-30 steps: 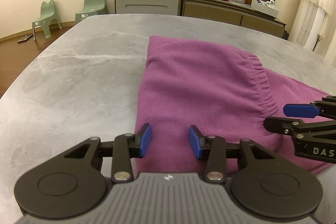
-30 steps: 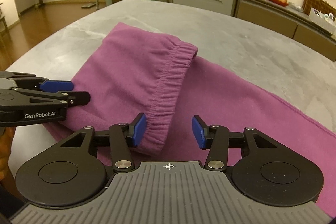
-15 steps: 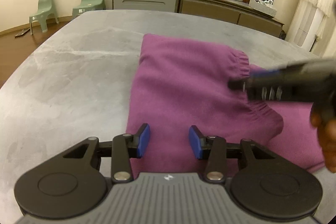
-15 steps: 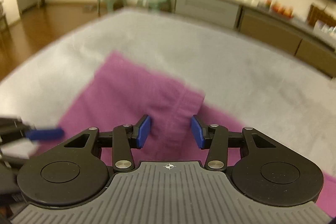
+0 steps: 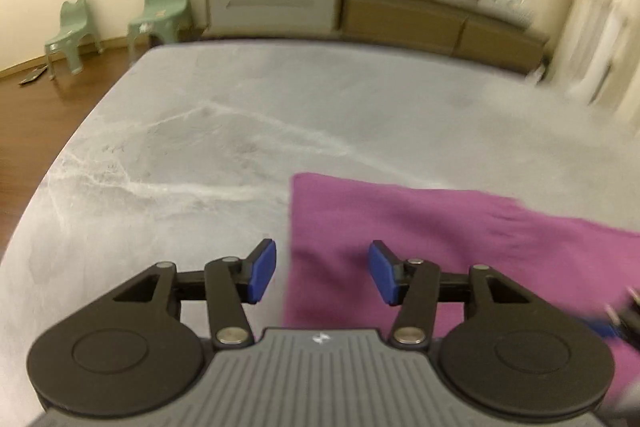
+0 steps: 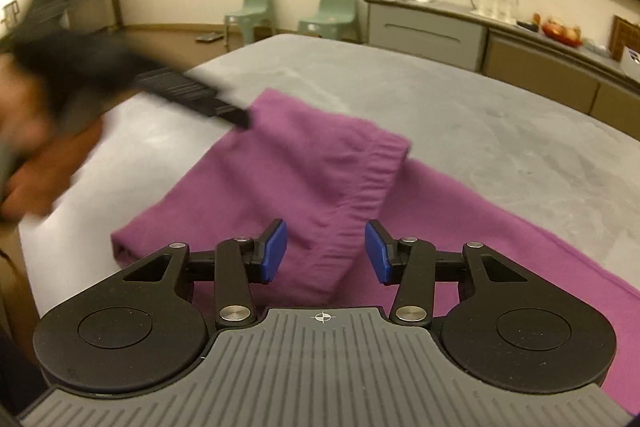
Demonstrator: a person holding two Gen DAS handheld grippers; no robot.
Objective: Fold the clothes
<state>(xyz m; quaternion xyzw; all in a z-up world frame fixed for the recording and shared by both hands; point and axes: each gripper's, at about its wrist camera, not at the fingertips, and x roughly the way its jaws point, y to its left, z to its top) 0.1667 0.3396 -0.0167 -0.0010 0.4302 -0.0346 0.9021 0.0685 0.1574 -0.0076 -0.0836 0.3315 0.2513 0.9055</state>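
A purple fleece garment (image 5: pixel 440 239) lies folded on the grey marble table (image 5: pixel 200 147). My left gripper (image 5: pixel 322 275) is open, low over the garment's left edge near its far corner, with nothing pinched. The right wrist view shows the garment (image 6: pixel 280 179) with its gathered elastic band (image 6: pixel 368 195) running toward me. My right gripper (image 6: pixel 326 253) is open just above the near end of that band. The left gripper (image 6: pixel 192 95) appears there as a blurred dark shape whose tip reaches the garment's far left corner. The right gripper (image 5: pixel 620 319) is a blur at the lower right of the left wrist view.
The table's rounded left edge (image 6: pixel 80 195) is close to the garment, with a person's hand (image 6: pixel 52 163) beside it. A long sideboard (image 5: pixel 360 11) with glasses and fruit stands behind the table. Two green child chairs (image 5: pixel 160 11) sit on the wooden floor.
My left gripper has swept forward along the garment's left edge toward its far corner. My right gripper has drawn back to the near end of the elastic band. Both stay open.
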